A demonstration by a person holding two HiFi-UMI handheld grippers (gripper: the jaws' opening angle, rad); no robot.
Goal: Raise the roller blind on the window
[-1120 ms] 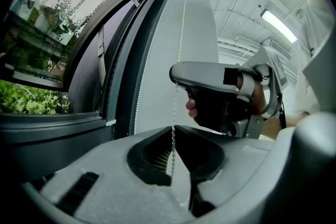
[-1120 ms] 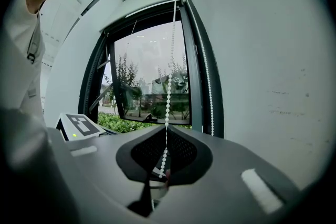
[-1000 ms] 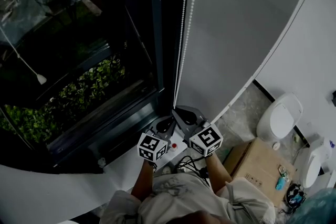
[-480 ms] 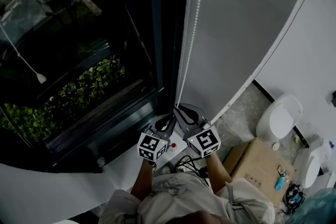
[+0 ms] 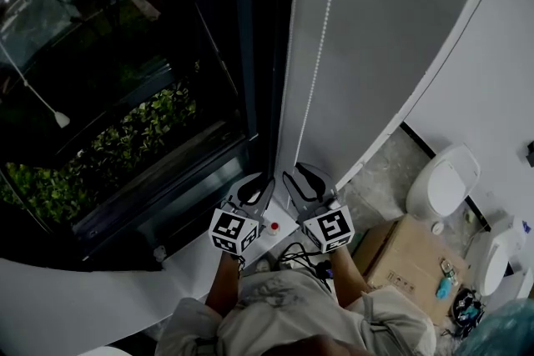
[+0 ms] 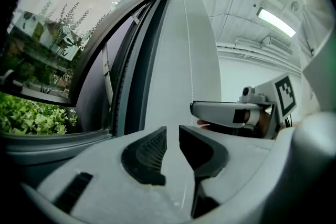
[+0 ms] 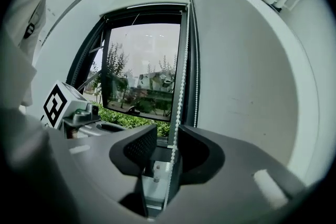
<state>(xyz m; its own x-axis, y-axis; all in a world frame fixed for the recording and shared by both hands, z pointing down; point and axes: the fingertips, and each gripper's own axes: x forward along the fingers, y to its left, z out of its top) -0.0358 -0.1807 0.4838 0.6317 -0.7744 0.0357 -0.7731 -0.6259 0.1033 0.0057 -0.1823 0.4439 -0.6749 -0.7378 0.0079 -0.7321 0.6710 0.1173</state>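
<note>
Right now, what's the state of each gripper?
Left gripper: open, jaws just been opening, nothing gripped.
Right gripper: open, jaws just been opening, white bead chain runs between them, ungripped.

Bead chain (image 5: 321, 54): upper end cut off by the top edge, high above the right gripper (image 5: 302, 179) — lower end hidden behind that gripper's body.
Cardboard box (image 5: 413, 263): right of the right gripper — the small items (image 5: 446, 283) lying on it too small to tell.

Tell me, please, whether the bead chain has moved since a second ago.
Yes. One strand of the bead chain has swung right, away from the dark window frame.
</note>
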